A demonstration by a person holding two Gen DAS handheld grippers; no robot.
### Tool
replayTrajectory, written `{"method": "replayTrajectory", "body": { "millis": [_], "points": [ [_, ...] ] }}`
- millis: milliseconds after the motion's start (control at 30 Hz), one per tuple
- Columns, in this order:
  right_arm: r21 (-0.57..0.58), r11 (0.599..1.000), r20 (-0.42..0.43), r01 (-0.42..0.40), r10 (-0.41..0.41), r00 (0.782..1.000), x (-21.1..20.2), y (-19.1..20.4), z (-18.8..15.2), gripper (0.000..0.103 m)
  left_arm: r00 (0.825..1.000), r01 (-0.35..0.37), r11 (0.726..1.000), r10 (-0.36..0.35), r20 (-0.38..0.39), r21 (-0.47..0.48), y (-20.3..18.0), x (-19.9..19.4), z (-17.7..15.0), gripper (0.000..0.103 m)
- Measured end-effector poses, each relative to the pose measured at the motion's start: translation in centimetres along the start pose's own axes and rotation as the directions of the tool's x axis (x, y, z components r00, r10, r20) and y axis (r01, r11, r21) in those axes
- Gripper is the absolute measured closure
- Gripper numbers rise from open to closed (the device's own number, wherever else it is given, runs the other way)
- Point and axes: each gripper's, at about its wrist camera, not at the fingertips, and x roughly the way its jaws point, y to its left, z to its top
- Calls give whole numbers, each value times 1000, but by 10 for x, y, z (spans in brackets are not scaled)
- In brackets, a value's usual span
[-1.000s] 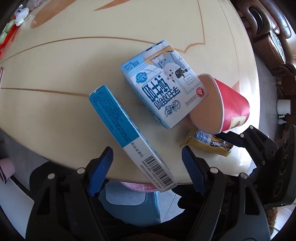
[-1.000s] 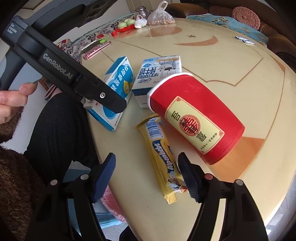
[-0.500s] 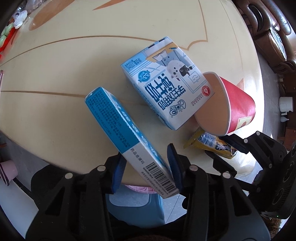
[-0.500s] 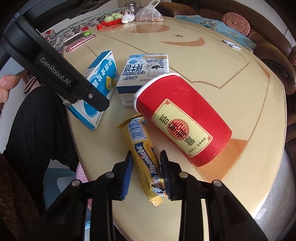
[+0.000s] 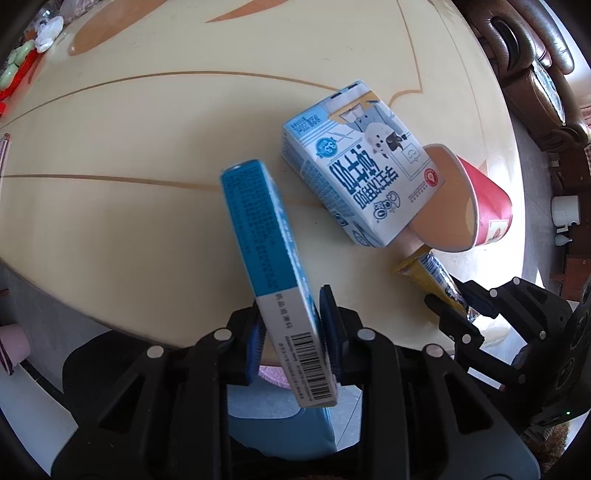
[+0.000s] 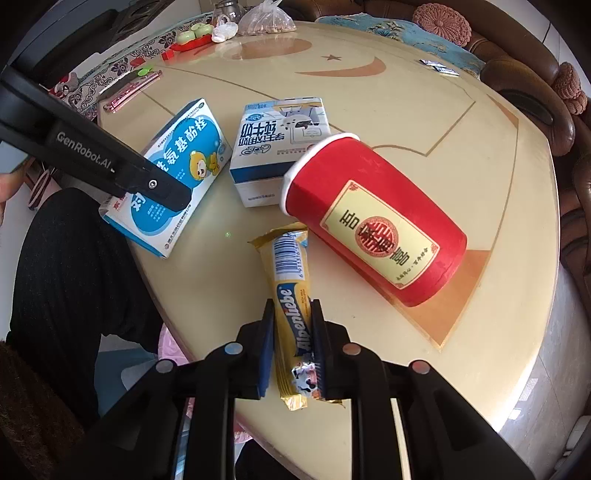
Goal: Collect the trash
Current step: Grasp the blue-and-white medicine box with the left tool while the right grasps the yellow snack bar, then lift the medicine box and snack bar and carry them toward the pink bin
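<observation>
My left gripper (image 5: 291, 332) is shut on the barcode end of a blue and white medicine box (image 5: 258, 229), which stands tilted up on its narrow side over the near edge of the table (image 5: 129, 129). My right gripper (image 6: 291, 332) has its jaws closing, with the pads pressed on a yellow candy bar wrapper (image 6: 290, 273) that lies flat. A blue and white milk carton (image 6: 280, 140) and a red paper cup (image 6: 373, 229) lie on their sides just beyond. In the left wrist view the carton (image 5: 362, 177) leans against the cup's mouth (image 5: 487, 199).
A pink phone (image 6: 129, 90), a red tray with green things (image 6: 192, 37) and a plastic bag (image 6: 266, 22) sit at the far side. A brown sofa (image 6: 535, 92) curves around the table. Below the near edge are a pink bag (image 5: 273, 373), a blue stool (image 5: 280, 424) and a person's black-clad leg (image 6: 74, 277).
Both grippers went from wide open to closed. The left one clamped the medicine box, which tipped more upright. The right one closed on the candy bar wrapper.
</observation>
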Motion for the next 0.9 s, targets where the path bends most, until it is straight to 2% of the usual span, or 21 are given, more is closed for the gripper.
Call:
{"method": "replayTrajectory", "body": {
  "millis": [200, 367, 900],
  "points": [
    [0, 1000, 10, 23, -23, 1000, -6, 11, 0, 85, 1000, 24, 1000, -23, 16, -2, 18, 0, -8, 79],
    [8, 999, 12, 43, -43, 999, -8, 15, 1, 85, 999, 23, 1000, -23, 24, 5, 18, -2, -10, 80],
    [33, 999, -7, 27, -26, 1000, -5, 23, -3, 85, 998, 26, 1000, -27, 59, 16, 16, -10, -21, 80]
  ]
}}
